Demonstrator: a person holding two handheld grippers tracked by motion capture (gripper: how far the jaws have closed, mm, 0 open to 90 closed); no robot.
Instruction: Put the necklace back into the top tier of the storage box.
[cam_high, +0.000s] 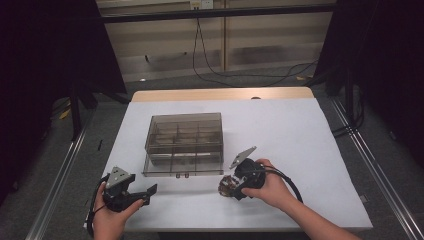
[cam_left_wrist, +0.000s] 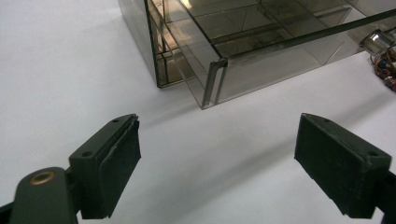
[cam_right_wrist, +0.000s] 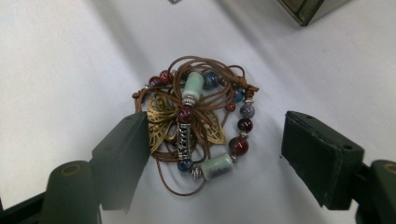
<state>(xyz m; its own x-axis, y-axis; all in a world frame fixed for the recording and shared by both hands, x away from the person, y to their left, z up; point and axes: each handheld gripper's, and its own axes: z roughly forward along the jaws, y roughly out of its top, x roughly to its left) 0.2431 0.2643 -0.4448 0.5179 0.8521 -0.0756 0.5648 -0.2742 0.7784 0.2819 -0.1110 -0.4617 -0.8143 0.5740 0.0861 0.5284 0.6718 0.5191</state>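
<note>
A necklace (cam_right_wrist: 196, 121) of brown cord, a brass butterfly pendant and red, blue and pale green beads lies bunched on the white table (cam_high: 300, 150). My right gripper (cam_right_wrist: 215, 122) is open with the necklace between its jaws; the left jaw's edge overlaps a butterfly wing and the right jaw stands clear of the beads. In the high view the right gripper (cam_high: 230, 192) points left at the necklace (cam_high: 225, 183), just right of the smoky clear compartment box (cam_high: 185, 142). My left gripper (cam_high: 149, 195) is held near the front left edge, and its open jaws (cam_left_wrist: 219, 126) have nothing between them.
The box (cam_left_wrist: 233, 42) has several inner compartments, and its near corner stands a short way beyond the left jaws. A corner of the box (cam_right_wrist: 310, 9) shows at the top of the right gripper view. Cables lie on the floor beyond the table.
</note>
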